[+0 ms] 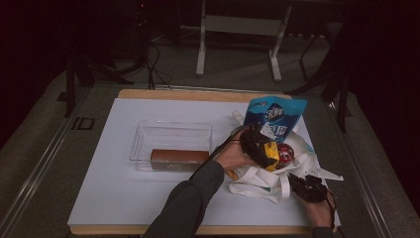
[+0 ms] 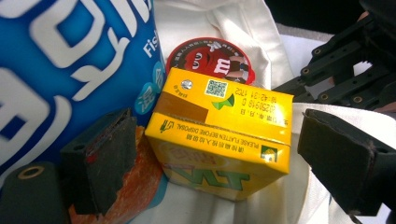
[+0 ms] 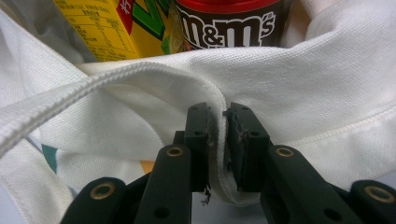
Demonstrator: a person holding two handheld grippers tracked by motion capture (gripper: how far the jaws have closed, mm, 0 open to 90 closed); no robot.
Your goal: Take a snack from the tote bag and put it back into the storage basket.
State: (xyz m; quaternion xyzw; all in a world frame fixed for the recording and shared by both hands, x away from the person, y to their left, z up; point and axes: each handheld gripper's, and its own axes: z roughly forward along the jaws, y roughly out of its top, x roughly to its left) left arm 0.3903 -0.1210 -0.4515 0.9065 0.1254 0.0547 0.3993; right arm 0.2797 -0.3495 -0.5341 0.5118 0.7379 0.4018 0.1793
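Observation:
A white tote bag (image 1: 262, 183) lies at the table's right with its mouth open. Inside it are a blue pouch (image 1: 275, 115), a yellow drink carton (image 2: 224, 135) and a red-lidded M&M's tub (image 2: 210, 58). My left gripper (image 2: 217, 126) reaches into the bag, open, and the carton sits between its pads (image 2: 105, 158) with a small gap on each side. From above, the left gripper (image 1: 257, 144) hangs over the carton (image 1: 271, 150). My right gripper (image 3: 220, 114) is shut on the bag's rim (image 3: 289, 70) at the bag's near right corner (image 1: 304, 186).
A clear plastic box (image 1: 171, 130) stands on the white table sheet (image 1: 124, 193) left of the bag, with a brown bar-shaped pack (image 1: 178, 157) in it. The left forearm crosses the sheet from the bottom. The legs of a white stand (image 1: 200, 54) rise beyond the table.

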